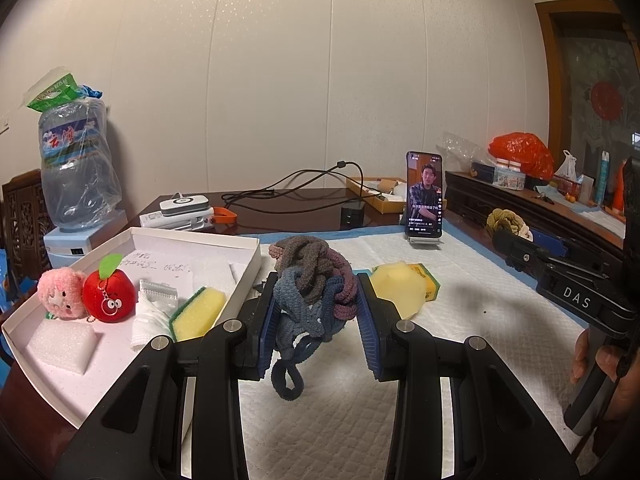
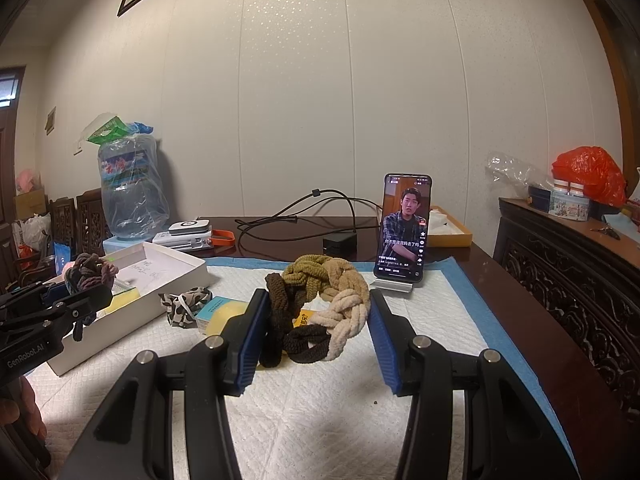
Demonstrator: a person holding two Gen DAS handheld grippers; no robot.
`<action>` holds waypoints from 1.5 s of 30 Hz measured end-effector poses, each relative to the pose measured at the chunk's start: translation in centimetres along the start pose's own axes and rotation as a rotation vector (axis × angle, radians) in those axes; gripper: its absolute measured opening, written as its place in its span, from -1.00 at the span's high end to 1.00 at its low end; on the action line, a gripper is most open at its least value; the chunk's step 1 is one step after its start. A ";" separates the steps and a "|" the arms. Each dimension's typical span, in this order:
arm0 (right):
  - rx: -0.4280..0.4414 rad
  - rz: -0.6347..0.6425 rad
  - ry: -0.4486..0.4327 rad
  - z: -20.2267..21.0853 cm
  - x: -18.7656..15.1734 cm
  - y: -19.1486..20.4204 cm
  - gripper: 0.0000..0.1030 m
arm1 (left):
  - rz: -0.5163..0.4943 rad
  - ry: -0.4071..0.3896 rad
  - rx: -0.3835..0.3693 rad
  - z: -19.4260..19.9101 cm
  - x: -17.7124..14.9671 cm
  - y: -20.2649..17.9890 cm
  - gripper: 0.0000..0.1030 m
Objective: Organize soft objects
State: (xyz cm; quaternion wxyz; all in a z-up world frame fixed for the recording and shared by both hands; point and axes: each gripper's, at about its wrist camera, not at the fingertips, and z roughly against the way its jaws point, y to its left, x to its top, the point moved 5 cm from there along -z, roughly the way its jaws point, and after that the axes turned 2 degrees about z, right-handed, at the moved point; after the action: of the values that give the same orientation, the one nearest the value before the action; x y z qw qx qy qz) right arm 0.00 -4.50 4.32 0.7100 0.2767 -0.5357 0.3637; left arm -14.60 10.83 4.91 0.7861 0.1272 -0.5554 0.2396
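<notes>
My left gripper (image 1: 318,312) is shut on a bundle of grey, blue and mauve hair ties (image 1: 314,284), held above the white pad; it also shows in the right wrist view (image 2: 86,276). My right gripper (image 2: 318,324) is shut on a bundle of olive, brown and cream hair ties (image 2: 320,304), seen too in the left wrist view (image 1: 506,222). The white box (image 1: 224,236) at the left holds a pink plush (image 1: 60,294), a red apple plush (image 1: 109,294), a white cloth (image 1: 152,312), a yellow sponge (image 1: 198,312) and a white foam block (image 1: 64,344).
A yellow sponge (image 1: 400,292) and a leopard scrunchie (image 2: 184,304) lie on the pad. A phone on a stand (image 2: 404,228) is at the back. Cables and a charger (image 2: 339,243), a water jug (image 1: 78,168) and a carved cabinet (image 2: 580,280) surround the pad.
</notes>
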 end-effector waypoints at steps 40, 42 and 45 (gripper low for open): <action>0.403 0.051 0.179 -3.7 5.5 12.7 0.05 | 0.175 0.013 0.291 3.4 1.9 14.8 0.31; 0.422 0.065 0.193 -4.5 5.8 13.9 0.05 | 0.178 0.024 0.304 3.2 1.6 15.6 0.31; 0.453 0.065 0.231 -6.1 6.0 15.4 0.05 | 0.184 0.038 0.317 3.0 1.4 16.4 0.31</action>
State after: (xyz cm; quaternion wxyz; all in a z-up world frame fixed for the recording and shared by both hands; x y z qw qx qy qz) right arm -8.20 10.56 8.46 0.6744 0.3679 -0.3646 0.5262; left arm -25.14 23.80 6.17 0.7413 0.1936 -0.5050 0.3975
